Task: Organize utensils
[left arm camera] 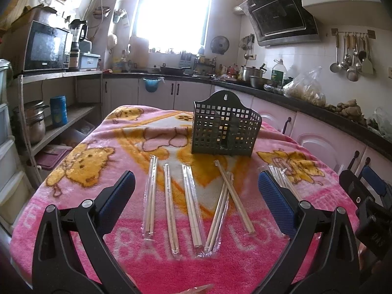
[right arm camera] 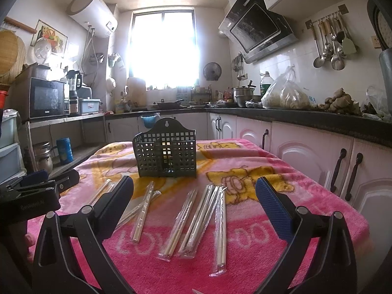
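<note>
Nothing is picked up yet: both the left gripper [left arm camera: 196, 201] and right gripper [right arm camera: 194, 203] hover with fingers apart, empty. Wrapped chopsticks [left arm camera: 150, 196] lie between and ahead of the fingers; the caddy [left arm camera: 225, 127] stands beyond. Next comes closing on one packet.

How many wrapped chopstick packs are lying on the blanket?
8. From the left: first pack, second pack, third pack, two crossed packs, then three right packs. Overlap may hide more.
</note>
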